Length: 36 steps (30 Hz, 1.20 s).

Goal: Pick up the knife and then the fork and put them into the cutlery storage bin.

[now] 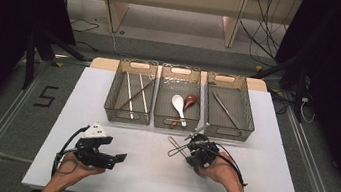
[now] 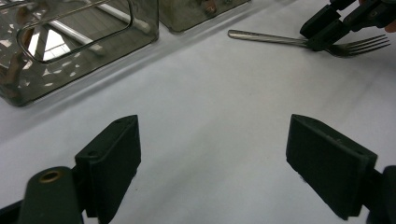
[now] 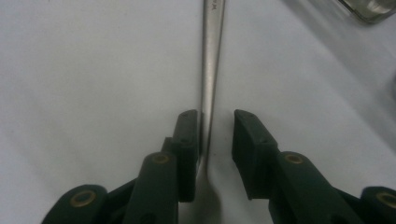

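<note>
While one fork (image 3: 211,70) lies between right gripper (image 3: 217,135) jaws, three bins (image 1: 175,122)

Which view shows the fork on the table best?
The left gripper view: the fork lies whole there, handle and tines plain, with the right gripper over its neck. The right gripper view gives just the handle running between the jaws. The high view shows it small, partly hidden behind the gripper.

Bare desk (image 1: 147,173) lies open between the hands; three bins (image 1: 178,104) wall off the far edge.
</note>
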Each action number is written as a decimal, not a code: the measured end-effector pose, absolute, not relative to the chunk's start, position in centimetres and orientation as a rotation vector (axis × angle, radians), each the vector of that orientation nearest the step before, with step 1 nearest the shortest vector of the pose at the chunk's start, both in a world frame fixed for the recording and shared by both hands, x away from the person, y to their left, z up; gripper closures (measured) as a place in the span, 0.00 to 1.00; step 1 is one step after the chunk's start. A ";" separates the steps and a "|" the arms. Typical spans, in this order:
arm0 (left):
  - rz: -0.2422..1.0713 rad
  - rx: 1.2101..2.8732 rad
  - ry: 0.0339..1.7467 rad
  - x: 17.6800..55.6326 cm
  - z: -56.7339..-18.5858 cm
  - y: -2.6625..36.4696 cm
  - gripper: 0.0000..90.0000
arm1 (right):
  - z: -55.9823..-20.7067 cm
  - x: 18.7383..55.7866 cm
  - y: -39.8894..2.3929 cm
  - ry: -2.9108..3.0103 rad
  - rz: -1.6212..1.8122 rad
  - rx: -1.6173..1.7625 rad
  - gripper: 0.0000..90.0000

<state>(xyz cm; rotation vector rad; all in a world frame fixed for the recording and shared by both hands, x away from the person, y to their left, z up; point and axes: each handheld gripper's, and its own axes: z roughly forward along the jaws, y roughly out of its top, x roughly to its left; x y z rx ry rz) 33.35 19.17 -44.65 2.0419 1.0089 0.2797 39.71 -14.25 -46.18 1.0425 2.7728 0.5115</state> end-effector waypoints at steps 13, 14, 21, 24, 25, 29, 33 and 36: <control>0.281 2.038 1.008 33.3 -44.6 19.1 0.19 | -45.9 40.4 -13.5 2.829 0.428 1.052 0.93; 0.282 2.038 1.008 33.3 -44.6 19.1 0.19 | -45.9 40.5 -13.5 2.830 0.425 1.047 0.93; 0.282 2.039 1.006 33.3 -44.7 19.1 0.19 | -45.9 40.5 -13.4 2.834 0.416 1.034 0.95; 0.283 2.039 1.008 33.3 -44.6 19.1 0.19 | -45.7 40.3 -13.4 2.823 0.436 1.023 0.95; 0.284 2.039 1.008 33.3 -44.6 19.1 0.19 | -45.6 40.3 -13.4 2.818 0.445 1.024 0.95; 0.284 2.039 1.009 33.3 -44.7 19.1 0.19 | -45.3 40.3 -13.8 2.810 0.487 1.020 0.95; 0.284 2.042 1.009 33.3 -44.6 19.2 0.19 | -45.2 40.3 -14.1 2.805 0.483 1.032 0.95; 0.285 2.044 1.008 33.3 -44.6 19.2 0.19 | -45.0 40.2 -14.3 2.796 0.497 1.025 0.95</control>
